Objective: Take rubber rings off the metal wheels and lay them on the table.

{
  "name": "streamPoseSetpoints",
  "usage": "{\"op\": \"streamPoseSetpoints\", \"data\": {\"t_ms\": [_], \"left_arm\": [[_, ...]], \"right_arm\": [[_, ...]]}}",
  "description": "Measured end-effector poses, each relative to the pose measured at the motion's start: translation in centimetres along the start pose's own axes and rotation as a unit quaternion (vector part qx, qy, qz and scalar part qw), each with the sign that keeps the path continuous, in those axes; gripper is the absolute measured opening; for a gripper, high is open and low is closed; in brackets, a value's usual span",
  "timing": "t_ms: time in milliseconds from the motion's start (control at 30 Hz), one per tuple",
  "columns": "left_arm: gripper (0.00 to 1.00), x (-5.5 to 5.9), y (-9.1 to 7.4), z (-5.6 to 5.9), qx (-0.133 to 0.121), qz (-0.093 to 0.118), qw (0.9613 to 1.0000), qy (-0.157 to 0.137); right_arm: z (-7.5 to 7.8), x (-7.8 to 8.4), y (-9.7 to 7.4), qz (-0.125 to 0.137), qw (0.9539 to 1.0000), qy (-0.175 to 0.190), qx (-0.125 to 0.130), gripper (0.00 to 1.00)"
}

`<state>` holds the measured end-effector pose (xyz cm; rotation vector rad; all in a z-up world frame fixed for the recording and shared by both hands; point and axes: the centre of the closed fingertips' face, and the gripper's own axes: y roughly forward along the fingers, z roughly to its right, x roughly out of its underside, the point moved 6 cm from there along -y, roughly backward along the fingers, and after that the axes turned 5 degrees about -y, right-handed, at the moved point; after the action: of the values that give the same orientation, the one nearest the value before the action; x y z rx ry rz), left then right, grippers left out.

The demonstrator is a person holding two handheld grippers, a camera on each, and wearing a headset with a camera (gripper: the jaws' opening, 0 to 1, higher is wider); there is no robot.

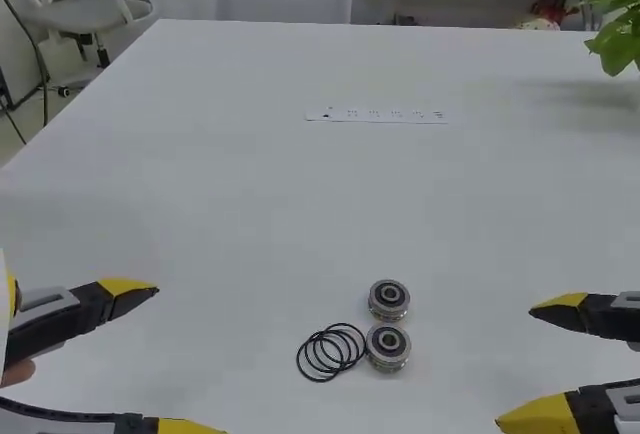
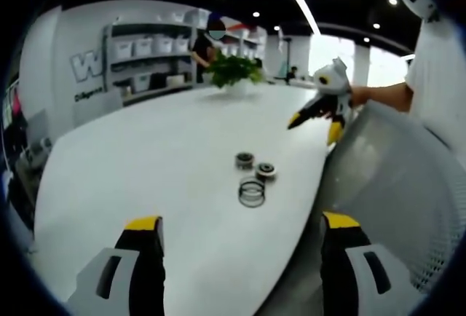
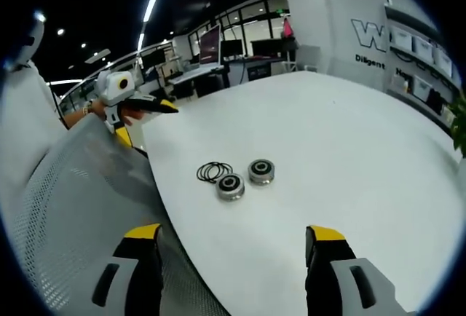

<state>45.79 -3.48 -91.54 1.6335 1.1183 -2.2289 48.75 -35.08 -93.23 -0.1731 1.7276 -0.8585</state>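
Left tool (image 1: 190, 361) and right tool (image 1: 514, 364): both released, jaws wide. Metal wheels (image 1: 389, 300) sit on the counter (image 1: 320, 184) between them, nearer the right tool, at its 9 o'clock. Rubber rings (image 1: 330, 351) lie at their 8 o'clock.

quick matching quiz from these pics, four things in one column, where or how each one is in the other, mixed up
Things:
1 rubber rings
2 far metal wheel
3 left tongs
4 plant

States:
a open, holding nothing
b green, at the far right of the table
c black, in a loose pile left of the near metal wheel
d lying flat just beyond the near metal wheel

Pairs: 1-c, 2-d, 3-a, 4-b
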Motion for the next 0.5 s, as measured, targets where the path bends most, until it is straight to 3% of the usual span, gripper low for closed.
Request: {"op": "streamPoseSetpoints", "data": {"t_ms": [333,500], "left_arm": [[0.9,0.0,-0.4,-0.3,-0.006,0.004,1.0,-0.006],[0.9,-0.2,-0.6,-0.2,-0.008,0.012,0.9999,-0.008]], "right_arm": [[-0.4,1.7,-0.3,0.003,0.9995,0.028,0.013,0.81],[-0.2,1.6,-0.4,0.007,0.9992,0.033,0.019,0.81]]}}
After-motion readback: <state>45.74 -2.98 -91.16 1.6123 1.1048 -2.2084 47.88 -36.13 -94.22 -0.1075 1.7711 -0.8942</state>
